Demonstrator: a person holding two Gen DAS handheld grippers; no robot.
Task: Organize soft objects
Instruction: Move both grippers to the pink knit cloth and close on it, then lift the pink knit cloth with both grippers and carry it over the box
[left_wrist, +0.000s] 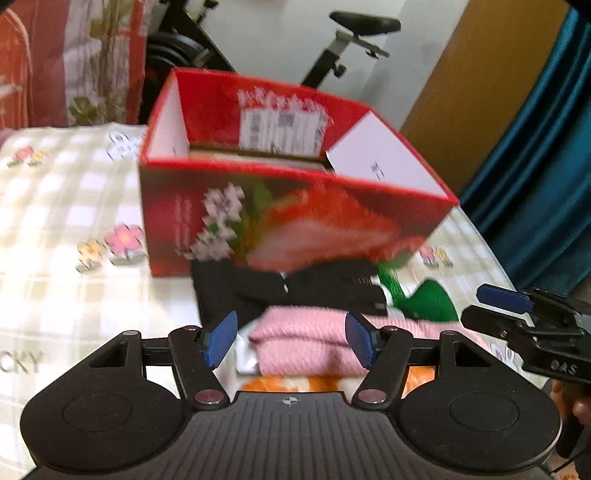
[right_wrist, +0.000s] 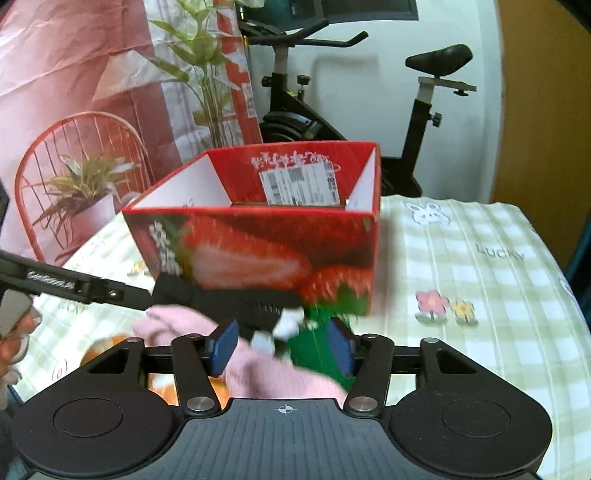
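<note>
**Red strawberry box ahead of both grippers, soft pile in front of it**

Red cardboard box (left_wrist: 295, 206), open top, sits straight ahead of the left gripper (left_wrist: 291, 341) on the checked cloth covering the table (left_wrist: 74, 206). White flaps folded inside, shipping label on the far inner wall.

Left gripper: jaws wide, nothing between them. Just past its blue pads (left_wrist: 221, 338) lies the pink fuzzy cloth (left_wrist: 306, 343); beyond that a black garment (left_wrist: 258, 291) against the box base. Green cloth (left_wrist: 432, 299) is ahead and to the right. Orange-and-white item (left_wrist: 291, 384) is partly hidden under the pink one, close to the gripper body.

Right gripper (right_wrist: 284, 349): jaws also wide, holding nothing. Pink fuzzy cloth (right_wrist: 266, 376) lies below and between its pads, green cloth (right_wrist: 314, 354) just inside the right pad, black garment (right_wrist: 221, 299) ahead, touching the box (right_wrist: 258, 251). Small white-and-black piece (right_wrist: 288, 325) sits on top of the pile; blur, cannot tell what it is.

Left gripper arm enters the right wrist view from the left. Exercise bike (right_wrist: 424, 110) stands behind the table.
</note>
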